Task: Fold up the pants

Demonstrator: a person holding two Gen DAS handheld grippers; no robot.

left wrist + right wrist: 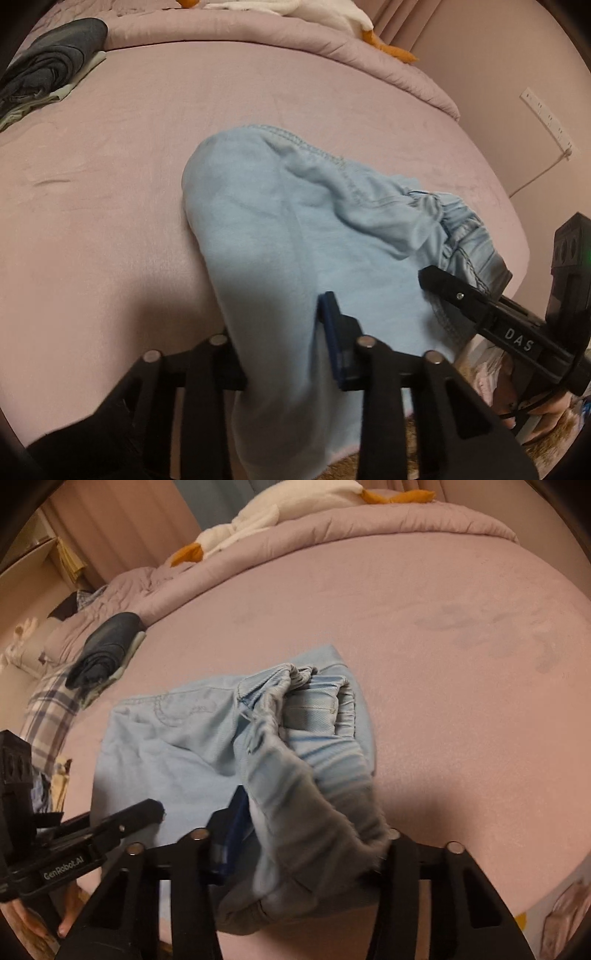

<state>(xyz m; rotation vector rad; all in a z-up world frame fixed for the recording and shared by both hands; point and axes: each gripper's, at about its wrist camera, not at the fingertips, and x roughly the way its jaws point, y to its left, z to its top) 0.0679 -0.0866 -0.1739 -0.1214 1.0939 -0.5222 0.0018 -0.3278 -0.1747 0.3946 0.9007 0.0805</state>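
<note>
Light blue pants (295, 236) lie partly folded on the pink bed (110, 184); they also show in the right wrist view (177, 746). My left gripper (280, 354) holds a fold of the pant leg between its fingers, with the cloth draped over and between them. My right gripper (306, 834) is shut on the elastic waistband (314, 775), which bunches over its fingers. The right gripper shows in the left wrist view (454, 291) at the waistband edge. The left gripper shows in the right wrist view (147, 812) at the lower left.
A folded dark grey garment (51, 62) lies on a pale cloth at the far left of the bed, also in the right wrist view (103, 646). A pink duvet (258, 33) and a white plush goose (258, 517) lie at the back. The bed's edge (517, 240) is at the right.
</note>
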